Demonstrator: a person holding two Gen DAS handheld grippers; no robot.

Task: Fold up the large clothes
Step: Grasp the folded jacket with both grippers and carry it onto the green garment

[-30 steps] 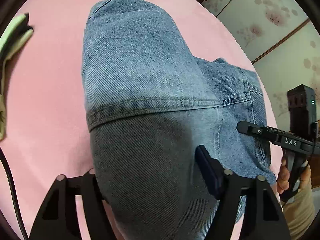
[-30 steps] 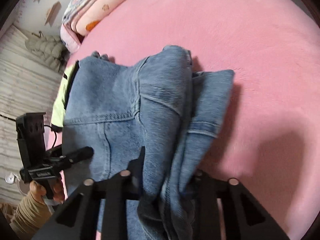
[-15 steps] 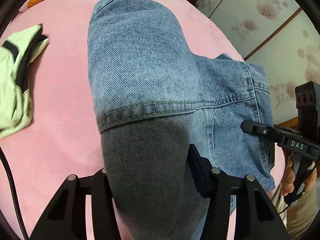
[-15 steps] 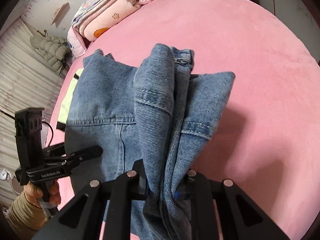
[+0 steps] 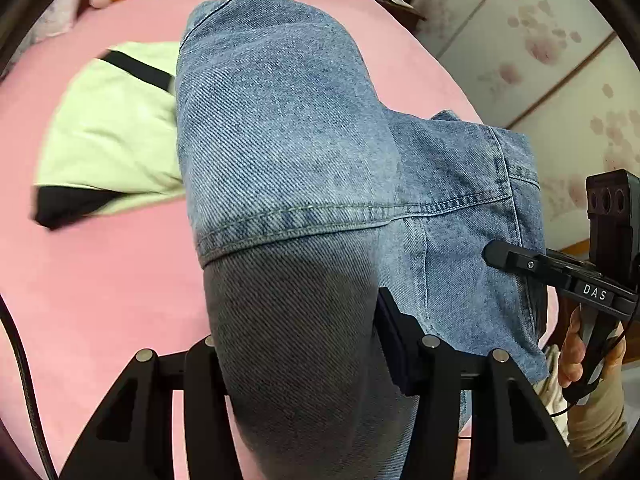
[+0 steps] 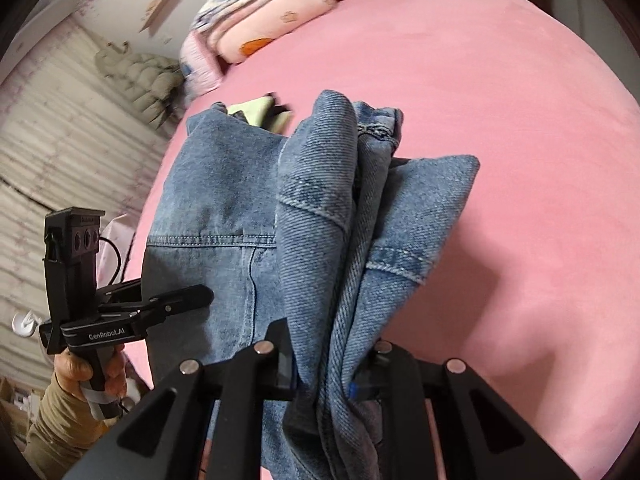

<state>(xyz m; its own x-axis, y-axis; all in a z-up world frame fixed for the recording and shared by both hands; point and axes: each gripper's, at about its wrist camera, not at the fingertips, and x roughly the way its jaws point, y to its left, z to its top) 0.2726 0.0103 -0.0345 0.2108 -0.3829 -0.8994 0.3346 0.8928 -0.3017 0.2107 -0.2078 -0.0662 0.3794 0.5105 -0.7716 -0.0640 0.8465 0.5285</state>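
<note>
A blue denim garment (image 5: 288, 152) hangs over the pink bed (image 5: 100, 280), held up at its near edge by both grippers. My left gripper (image 5: 296, 352) is shut on a thick fold of the denim. My right gripper (image 6: 332, 368) is shut on a bunched denim edge (image 6: 320, 208). The right gripper also shows in the left wrist view (image 5: 560, 276) at the garment's right side. The left gripper also shows in the right wrist view (image 6: 152, 308) at its left side. The garment's lower part drapes toward the bed.
A pale green and black garment (image 5: 112, 136) lies on the bed left of the denim. Folded pink bedding (image 6: 264, 20) is stacked at the bed's far end. A floral-panelled wall (image 5: 560, 60) stands to the right. A padded coat (image 6: 136, 76) hangs at the far left.
Both grippers have lifted the denim higher off the bed and tilted back. More of the green garment and the far bedding has come into view.
</note>
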